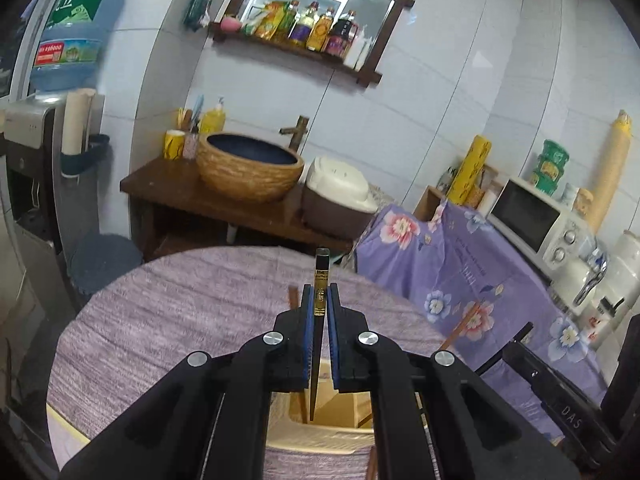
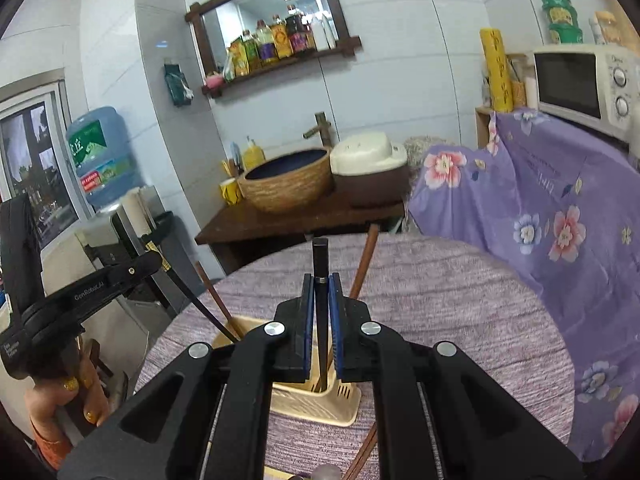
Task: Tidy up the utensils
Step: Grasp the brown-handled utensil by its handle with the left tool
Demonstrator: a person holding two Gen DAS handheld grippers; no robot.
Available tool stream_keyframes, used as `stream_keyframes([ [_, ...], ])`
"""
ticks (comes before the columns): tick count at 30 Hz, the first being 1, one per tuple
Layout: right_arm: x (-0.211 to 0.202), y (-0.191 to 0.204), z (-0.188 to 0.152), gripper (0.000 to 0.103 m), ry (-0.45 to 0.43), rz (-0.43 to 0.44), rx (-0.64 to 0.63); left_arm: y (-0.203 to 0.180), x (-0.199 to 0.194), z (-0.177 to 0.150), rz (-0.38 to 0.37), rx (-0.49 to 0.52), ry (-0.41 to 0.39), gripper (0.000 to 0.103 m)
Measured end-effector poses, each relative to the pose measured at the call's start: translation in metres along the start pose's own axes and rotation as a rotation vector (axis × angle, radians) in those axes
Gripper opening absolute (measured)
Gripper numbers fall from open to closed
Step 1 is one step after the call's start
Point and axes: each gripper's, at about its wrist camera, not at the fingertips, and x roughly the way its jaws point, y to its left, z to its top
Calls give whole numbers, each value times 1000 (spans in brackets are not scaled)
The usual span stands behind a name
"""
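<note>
Each gripper pinches one dark chopstick upright, tip down over the beige holder (image 2: 320,396) on the purple-clothed counter (image 2: 460,300). The left chopstick (image 1: 320,280) has its tip at or just inside a compartment; the right chopstick (image 2: 320,276) also dips into the holder. The left gripper (image 1: 320,308) and right gripper (image 2: 320,300) each have their fingers closed on a stick. Brown chopsticks (image 2: 362,268) already lean in the holder. Likely risks: a tip catches a divider or rim and the light holder tips; a tilted release lets the stick fall outside; the two grippers, working close together, bump.
</note>
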Motion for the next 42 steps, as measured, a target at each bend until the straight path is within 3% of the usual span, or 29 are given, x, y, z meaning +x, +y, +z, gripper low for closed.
stream_keyframes([
  [10,18,-9,-23,9,14,-12,23,12,21,-31,15,-2,88,8],
  [12,17,-8,-28,16,6,-43,5,11,18,-35,10,6,88,16],
  [14,13,-9,-36,52,-12,-55,-6,10,11,-39,17,24,70,47],
  [15,10,-10,-39,59,-24,-53,-4,9,8,-41,24,32,58,51],
  [18,-1,-8,-58,63,-46,-70,-48,11,-5,-55,44,76,38,66],
  [20,-5,-5,-75,80,-51,-99,-102,14,-10,-68,50,105,71,83],
  [22,-5,-5,-98,97,-47,-148,-143,20,-13,-86,39,130,121,86],
  [27,3,-8,-149,97,58,-168,-215,34,-16,-135,95,205,224,89],
  [32,1,-17,-189,97,163,-203,-179,44,-19,-171,107,175,305,86],
  [37,-9,-24,-215,95,193,-204,-148,39,-19,-200,87,189,388,59],
  [42,-14,-28,-226,84,215,-190,-132,34,-14,-220,67,202,463,49],
])
